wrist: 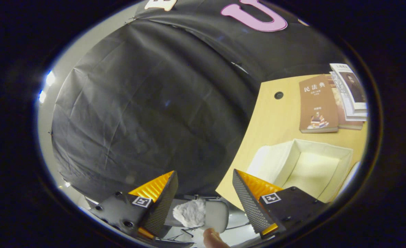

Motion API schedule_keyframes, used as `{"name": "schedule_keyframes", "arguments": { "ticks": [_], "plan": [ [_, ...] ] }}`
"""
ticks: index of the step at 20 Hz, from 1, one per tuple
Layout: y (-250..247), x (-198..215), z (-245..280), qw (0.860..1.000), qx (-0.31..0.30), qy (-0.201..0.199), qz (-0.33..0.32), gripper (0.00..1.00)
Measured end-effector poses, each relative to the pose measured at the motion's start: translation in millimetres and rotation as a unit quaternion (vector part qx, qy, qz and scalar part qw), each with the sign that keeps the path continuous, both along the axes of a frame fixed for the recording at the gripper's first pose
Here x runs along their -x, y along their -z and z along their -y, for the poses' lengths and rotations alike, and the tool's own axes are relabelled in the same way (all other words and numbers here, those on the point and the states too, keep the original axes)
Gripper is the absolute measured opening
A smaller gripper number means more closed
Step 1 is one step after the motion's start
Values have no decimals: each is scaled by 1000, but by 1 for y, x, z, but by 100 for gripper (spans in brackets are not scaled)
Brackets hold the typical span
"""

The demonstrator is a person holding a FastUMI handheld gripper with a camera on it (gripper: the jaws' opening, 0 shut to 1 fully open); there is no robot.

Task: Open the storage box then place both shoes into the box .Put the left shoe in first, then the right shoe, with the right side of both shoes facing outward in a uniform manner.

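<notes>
The white storage box stands open on the light wooden table, just beyond my right finger. Its inside is bare and pale. My gripper is open, with nothing between its fingers, and it hangs off the table's edge, to the left of the box. The view is tilted, so the table slopes up to the right.
A brown book and a small stack of books lie on the table beyond the box. Below, between my fingers, is a grey chair seat with a crumpled white thing on it. A person's fingertip shows near it.
</notes>
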State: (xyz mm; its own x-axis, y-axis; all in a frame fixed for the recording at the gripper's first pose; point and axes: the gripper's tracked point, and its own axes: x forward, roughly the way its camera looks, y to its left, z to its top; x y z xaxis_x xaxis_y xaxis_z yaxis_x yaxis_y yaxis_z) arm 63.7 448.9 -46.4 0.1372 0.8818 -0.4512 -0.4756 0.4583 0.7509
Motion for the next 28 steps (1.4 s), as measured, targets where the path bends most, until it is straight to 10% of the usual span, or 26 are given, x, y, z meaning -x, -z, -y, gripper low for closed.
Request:
{"name": "schedule_keyframes", "arguments": {
  "ticks": [16,28],
  "plan": [
    [118,-57,263,976,178,111,62,98],
    [296,-43,389,919,385,80,26,94]
  ]
}}
